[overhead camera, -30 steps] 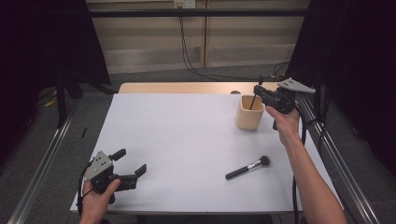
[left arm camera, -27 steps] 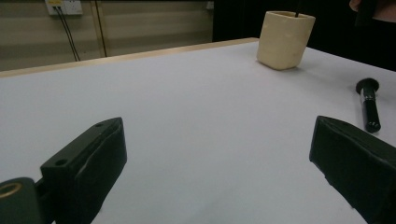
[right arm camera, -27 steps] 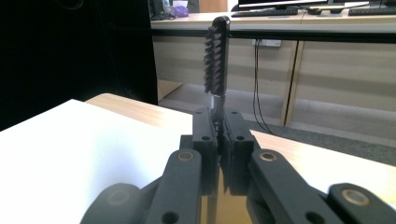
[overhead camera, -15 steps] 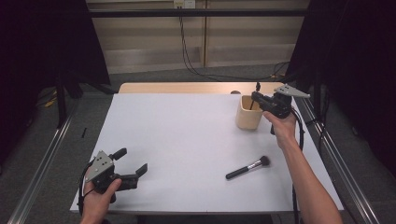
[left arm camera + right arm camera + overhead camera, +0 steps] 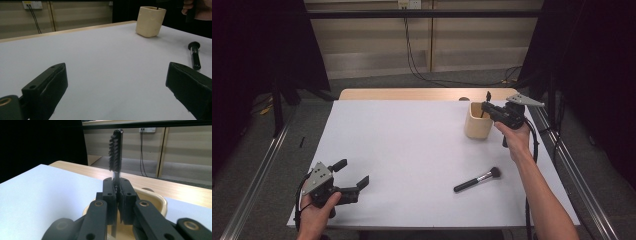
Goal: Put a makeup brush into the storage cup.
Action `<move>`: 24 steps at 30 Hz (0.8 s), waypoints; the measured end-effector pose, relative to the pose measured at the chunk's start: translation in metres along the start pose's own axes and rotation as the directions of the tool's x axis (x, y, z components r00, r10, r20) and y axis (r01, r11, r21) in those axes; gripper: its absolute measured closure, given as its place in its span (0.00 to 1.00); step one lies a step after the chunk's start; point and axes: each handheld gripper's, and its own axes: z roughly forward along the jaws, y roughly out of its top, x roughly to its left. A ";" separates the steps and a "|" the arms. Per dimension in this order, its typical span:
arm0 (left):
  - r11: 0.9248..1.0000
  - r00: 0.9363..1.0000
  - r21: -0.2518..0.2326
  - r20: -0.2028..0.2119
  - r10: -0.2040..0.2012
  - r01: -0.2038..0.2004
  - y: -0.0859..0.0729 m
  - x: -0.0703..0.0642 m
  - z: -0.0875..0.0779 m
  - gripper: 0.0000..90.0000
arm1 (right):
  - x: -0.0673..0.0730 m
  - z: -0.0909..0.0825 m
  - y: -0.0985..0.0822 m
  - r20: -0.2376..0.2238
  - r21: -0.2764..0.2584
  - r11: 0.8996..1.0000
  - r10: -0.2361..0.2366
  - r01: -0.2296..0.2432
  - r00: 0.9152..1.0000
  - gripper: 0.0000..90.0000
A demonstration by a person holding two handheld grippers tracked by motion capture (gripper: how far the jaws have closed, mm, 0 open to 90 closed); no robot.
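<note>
At the far right corner of the tabletop [image 5: 412, 150], the right gripper [image 5: 488, 106] hangs over the mouth of the cream cup [image 5: 477, 121], its jaws pressed together on the thin stem of a small spiral-bristle brush [image 5: 115, 152]. In the right gripper view the brush stands upright between the two black pads, its dark bristled head rising above them and its stem running down into the cup's opening below; whether the lower end touches the inside of the cup cannot be told. The high view shows the same brush as a thin dark stick poking up just above the cup's rim. The cup itself stands upright on the white surface, close to the far edge and near the right edge. A makeup brush [image 5: 477, 179] with a black handle, a silver ferrule and a dark round head lies flat on the tabletop nearer the person, well apart from the cup, with its head pointing toward the right edge. The left gripper [image 5: 348, 174] rests at the near left corner, held low over the surface by the person's hand, its jaws spread wide with nothing between them.
</note>
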 end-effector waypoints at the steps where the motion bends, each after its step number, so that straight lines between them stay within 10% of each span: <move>1: 1.000 1.000 -0.003 0.002 -0.001 0.001 0.000 0.000 0.000 0.04 | 0.000 0.000 0.000 0.000 0.001 1.000 0.002 -0.002 1.000 0.94; 24: 1.000 1.000 -0.012 0.001 -0.010 0.010 0.001 0.000 0.000 0.04 | 0.003 -0.011 -0.009 0.003 -0.039 0.999 0.033 -0.033 0.999 0.25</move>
